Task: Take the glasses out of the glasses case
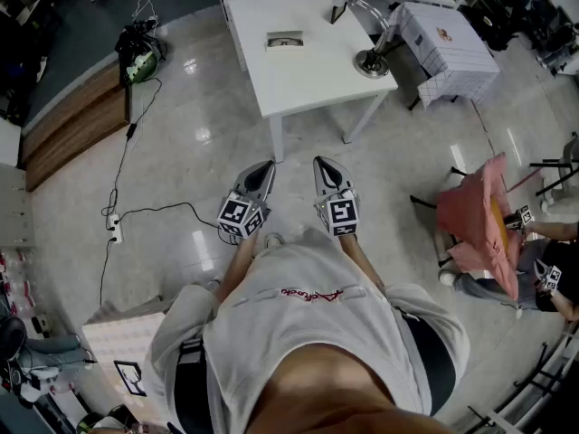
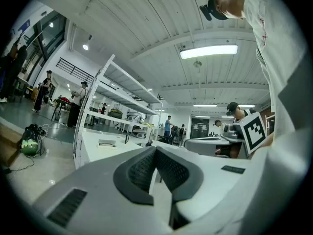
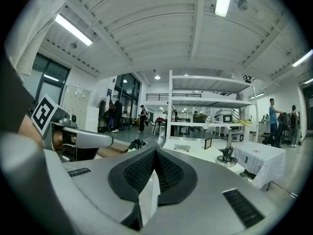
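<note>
Grippers held close before the person's grey shirt, side by side above the glossy floor. Left gripper — jaws clenched tip to tip, nothing between them. Right gripper — jaws likewise pressed together, empty. White table ahead, well apart from both grippers. On its top: glasses case lying flat near the middle, untouched; desk lamp by the right edge; small dark stand farther back.
</note>
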Tool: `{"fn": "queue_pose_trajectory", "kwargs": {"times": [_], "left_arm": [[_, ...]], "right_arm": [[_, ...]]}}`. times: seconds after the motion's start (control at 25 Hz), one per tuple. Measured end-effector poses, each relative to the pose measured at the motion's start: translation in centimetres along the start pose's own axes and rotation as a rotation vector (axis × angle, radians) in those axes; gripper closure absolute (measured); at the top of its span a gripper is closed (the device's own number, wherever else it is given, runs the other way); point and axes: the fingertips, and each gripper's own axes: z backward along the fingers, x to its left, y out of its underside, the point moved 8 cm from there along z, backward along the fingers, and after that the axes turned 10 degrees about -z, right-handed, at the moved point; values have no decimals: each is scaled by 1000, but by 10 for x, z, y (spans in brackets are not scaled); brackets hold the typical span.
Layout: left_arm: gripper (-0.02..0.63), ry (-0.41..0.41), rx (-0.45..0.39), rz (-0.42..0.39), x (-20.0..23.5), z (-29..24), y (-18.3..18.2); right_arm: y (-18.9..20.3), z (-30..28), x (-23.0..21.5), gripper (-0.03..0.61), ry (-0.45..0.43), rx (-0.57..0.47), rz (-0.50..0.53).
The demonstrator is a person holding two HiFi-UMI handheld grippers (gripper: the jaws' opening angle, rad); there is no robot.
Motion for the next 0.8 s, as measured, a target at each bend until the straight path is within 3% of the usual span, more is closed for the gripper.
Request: {"fn": "queue_pose_trajectory", "kwargs": {"times": [0.8], "left_arm": [[615, -28, 5, 1, -16, -4, 3]], "right_arm": [[4, 11, -10, 551, -46, -16, 0]]}}
